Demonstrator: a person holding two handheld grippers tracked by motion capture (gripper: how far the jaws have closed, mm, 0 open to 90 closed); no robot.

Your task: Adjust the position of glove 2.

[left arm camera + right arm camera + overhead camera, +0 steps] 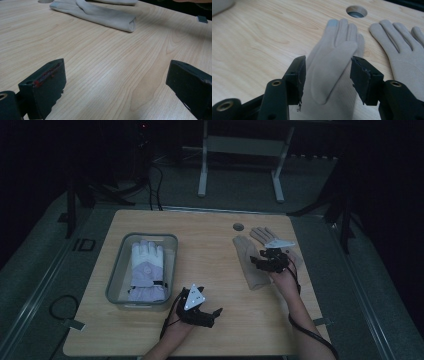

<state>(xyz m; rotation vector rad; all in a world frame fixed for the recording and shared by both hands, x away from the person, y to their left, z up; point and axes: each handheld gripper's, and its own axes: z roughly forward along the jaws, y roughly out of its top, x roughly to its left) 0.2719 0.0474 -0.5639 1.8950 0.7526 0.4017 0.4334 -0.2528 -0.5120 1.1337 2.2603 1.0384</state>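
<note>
Two beige gloves lie flat on the right part of the wooden table [210,255]. My right gripper [260,262] hovers over the nearer beige glove [248,270], open. In the right gripper view its jaws [328,67] straddle that glove [337,37] at the thumb and palm, fingers pointing away. The second beige glove [402,50] lies just to the right, also seen in the high view [261,235]. My left gripper [212,312] is open near the table's front, over bare wood [116,72]. The nearer glove [100,15] shows far off in the left gripper view.
A grey plastic bin [120,255] stands on the table's left part with a white and lilac padded glove [146,267] inside. A round cable hole [238,226] sits near the far edge. A cable trails from each gripper toward the front edge.
</note>
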